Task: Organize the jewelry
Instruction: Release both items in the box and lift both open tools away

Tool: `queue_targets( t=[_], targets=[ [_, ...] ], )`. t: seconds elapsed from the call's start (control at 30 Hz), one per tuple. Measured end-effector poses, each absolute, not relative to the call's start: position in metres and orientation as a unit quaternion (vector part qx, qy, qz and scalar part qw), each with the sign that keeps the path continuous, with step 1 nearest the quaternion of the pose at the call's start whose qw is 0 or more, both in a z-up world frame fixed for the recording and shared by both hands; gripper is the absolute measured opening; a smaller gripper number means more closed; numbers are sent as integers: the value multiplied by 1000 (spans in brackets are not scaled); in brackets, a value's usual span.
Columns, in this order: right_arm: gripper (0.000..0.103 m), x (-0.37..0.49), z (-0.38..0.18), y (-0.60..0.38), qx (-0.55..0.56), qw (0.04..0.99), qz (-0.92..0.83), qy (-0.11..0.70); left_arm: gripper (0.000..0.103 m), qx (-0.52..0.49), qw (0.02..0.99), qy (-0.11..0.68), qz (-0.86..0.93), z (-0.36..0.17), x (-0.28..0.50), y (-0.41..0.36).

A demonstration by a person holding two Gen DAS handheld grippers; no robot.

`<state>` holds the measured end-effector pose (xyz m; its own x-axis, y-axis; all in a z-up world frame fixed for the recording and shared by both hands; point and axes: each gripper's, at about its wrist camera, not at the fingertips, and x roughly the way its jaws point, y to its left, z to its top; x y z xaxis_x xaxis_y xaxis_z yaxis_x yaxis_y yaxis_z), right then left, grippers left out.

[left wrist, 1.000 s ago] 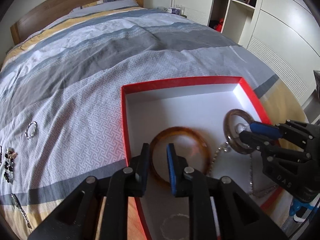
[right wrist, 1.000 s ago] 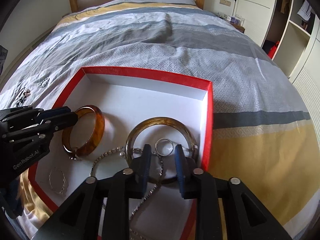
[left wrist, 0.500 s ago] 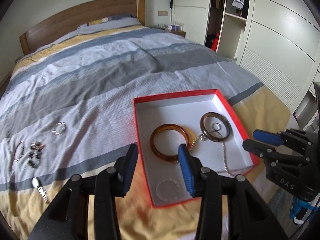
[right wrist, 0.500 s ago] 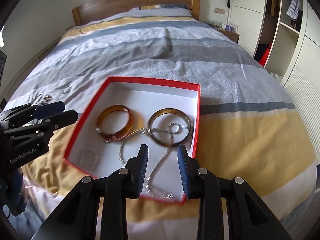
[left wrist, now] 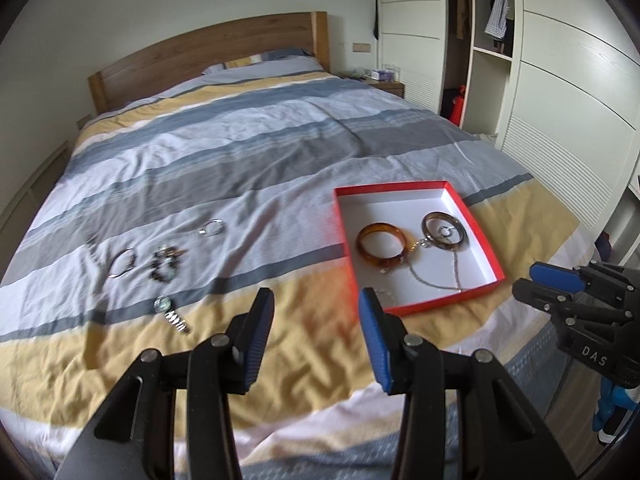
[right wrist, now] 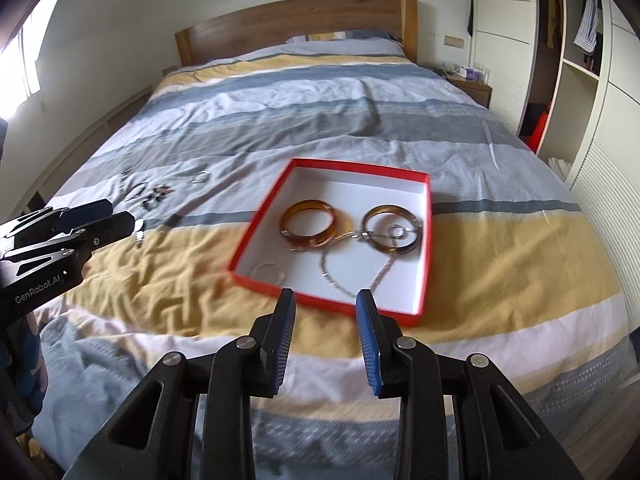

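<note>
Jaws wider, farther from red box [left wrist: 482, 245].

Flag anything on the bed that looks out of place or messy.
Several pieces still lie loose on the duvet, outside the red box: a wristwatch, a dark beaded bracelet and two thin bangles. Inside the box, a silver chain sprawls across both amber bangles, looking tangled.

Black grippers with blue pads

Left gripper [left wrist: 316, 336] and right gripper [right wrist: 325, 338] each have 2 black fingers with ribbed blue pads [left wrist: 374, 344] and silver screws [left wrist: 411, 339]; white lettering reads "DAS" and "GenRobot.AI" on the sides.
</note>
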<state>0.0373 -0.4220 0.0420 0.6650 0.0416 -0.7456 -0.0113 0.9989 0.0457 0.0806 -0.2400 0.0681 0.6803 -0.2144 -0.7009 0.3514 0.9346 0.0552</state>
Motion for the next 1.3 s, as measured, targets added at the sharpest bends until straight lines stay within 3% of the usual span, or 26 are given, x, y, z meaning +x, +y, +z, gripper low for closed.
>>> queue_targets(
  t=[0.97,1.07,1.3],
  targets=[
    [32,-43,87,-314,-19,925,81,371,44,34,945,317,-73,111,-29,-104],
    [35,-49,93,-303,-24,926,93,365,51,20,945,321,-62,107,-39,-78],
    [36,-36,92,-279,-32,921,124,367,51,-36,933,358,-25,79,-37,-6]
  ],
)
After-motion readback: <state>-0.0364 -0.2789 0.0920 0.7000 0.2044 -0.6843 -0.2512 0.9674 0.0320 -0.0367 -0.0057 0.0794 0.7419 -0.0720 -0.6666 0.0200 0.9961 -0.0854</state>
